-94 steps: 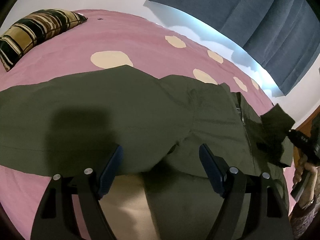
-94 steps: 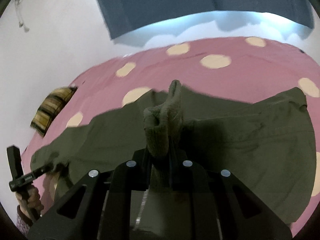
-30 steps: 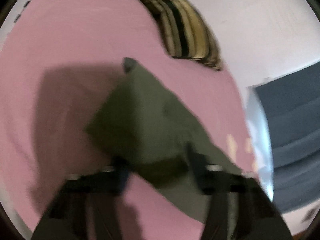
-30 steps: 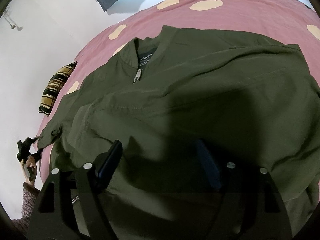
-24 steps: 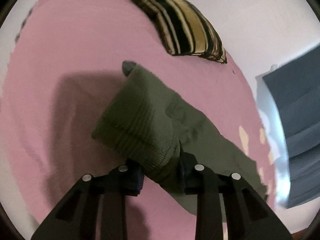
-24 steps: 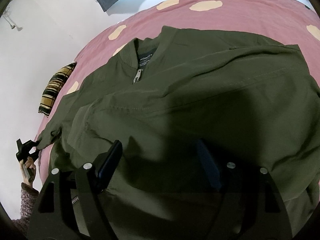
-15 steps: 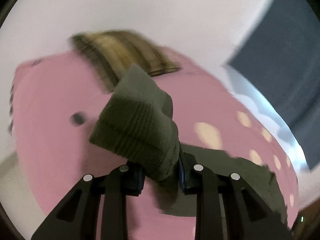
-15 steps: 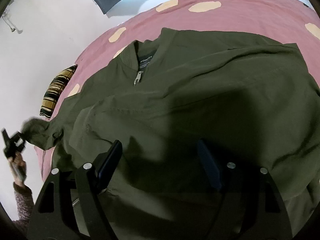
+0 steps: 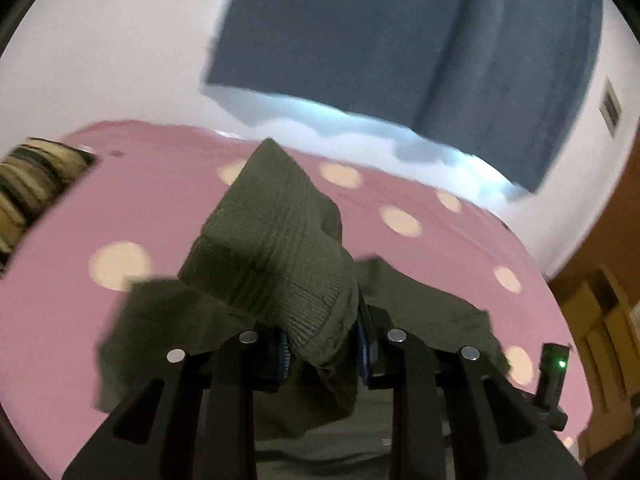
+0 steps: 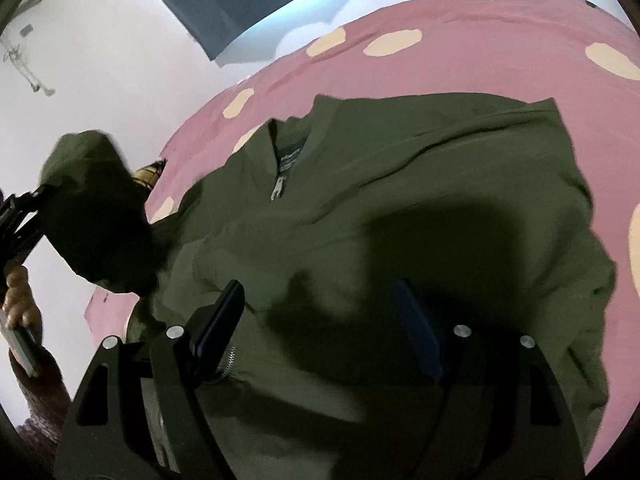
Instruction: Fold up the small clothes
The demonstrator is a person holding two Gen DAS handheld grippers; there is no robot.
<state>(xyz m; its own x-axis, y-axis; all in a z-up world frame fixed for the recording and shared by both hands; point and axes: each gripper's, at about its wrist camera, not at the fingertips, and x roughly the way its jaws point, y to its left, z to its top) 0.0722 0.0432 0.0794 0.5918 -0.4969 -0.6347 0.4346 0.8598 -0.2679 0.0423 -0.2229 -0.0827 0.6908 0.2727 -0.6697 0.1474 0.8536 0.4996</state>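
The left gripper [image 9: 323,350] pinches the ribbed cuff [image 9: 276,256] mid-frame while the right gripper [image 10: 320,324], jaws apart, hovers over the green jacket [image 10: 400,184] on the pink bed [image 10: 460,64], so a weak pinch could drop the sleeve crooked.

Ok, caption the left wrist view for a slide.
Left claw shut on the olive-green jacket's ribbed knit cuff, lifted above the pink polka-dot bedsheet.
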